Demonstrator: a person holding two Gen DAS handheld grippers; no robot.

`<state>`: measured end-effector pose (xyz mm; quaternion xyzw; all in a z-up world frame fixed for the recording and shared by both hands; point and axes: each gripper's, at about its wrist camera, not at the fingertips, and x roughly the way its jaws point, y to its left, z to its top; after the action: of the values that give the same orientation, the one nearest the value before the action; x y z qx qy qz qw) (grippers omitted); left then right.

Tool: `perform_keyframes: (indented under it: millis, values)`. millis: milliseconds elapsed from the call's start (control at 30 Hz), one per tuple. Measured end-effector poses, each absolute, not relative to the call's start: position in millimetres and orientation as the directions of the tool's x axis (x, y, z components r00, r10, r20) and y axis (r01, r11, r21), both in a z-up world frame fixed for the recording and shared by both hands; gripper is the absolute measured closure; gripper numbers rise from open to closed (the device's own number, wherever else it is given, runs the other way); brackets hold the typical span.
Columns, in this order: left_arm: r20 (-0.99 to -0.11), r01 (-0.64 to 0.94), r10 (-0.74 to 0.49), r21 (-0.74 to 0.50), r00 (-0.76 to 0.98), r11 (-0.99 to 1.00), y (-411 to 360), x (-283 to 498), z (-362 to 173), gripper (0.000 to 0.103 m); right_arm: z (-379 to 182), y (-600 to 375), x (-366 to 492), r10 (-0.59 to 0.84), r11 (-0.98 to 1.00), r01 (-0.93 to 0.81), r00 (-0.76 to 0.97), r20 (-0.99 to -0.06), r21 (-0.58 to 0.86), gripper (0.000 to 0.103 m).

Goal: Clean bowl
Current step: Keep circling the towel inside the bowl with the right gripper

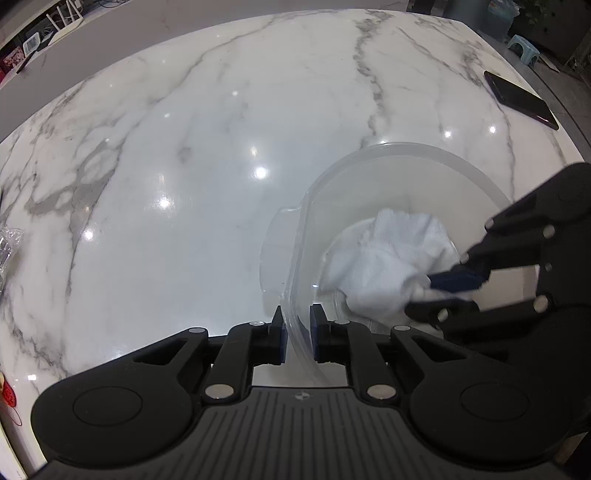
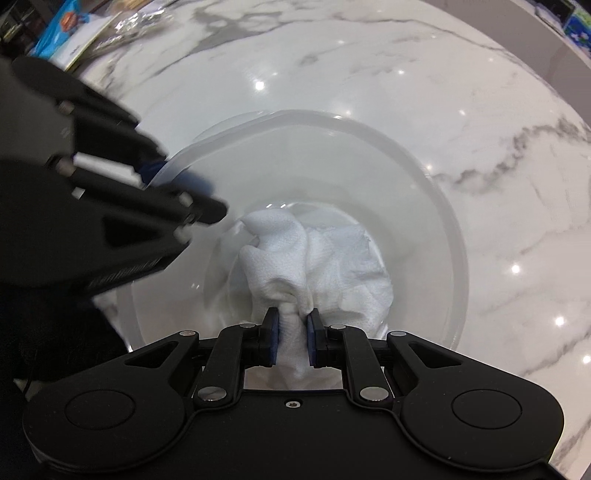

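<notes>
A clear plastic bowl stands on the white marble table. My left gripper is shut on the bowl's near rim, one pad outside the wall and one inside. My right gripper is shut on a crumpled white cloth and presses it onto the bowl's bottom. The bowl fills the middle of the right wrist view. The cloth and the right gripper show inside the bowl in the left wrist view. The left gripper shows at the bowl's left rim in the right wrist view.
A dark phone lies near the table's far right edge. Crinkled clear wrapping sits at the table's left edge. Colourful packets and a booklet lie at the far left in the right wrist view. A grey bench runs beyond the table.
</notes>
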<state>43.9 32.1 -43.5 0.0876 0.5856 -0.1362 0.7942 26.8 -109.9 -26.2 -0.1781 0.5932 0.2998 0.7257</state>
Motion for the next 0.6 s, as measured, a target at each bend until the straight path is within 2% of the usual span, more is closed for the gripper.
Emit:
perform_keyframes:
  millis: [300,433,600]
  values:
    - [-0.954,0.314,-0.108,-0.015,0.280,0.949,33,43,-43,0.091,-22,-101,23,0.233,0.768,-0.638,0.189,-0.954,0.061,0.090]
    - [-0.952,0.286,-0.083,0.005,0.295,0.958,36,45,-44,0.092,-55,-48,48,0.264,0.760,-0.643,0.179,-0.948,0.090,0.090]
    - [-0.951,0.279,-0.079,0.008,0.299,0.960,36,46,-45,0.092,-35,-74,27,0.298,0.751,-0.645,0.143,-0.944,0.139,0.090]
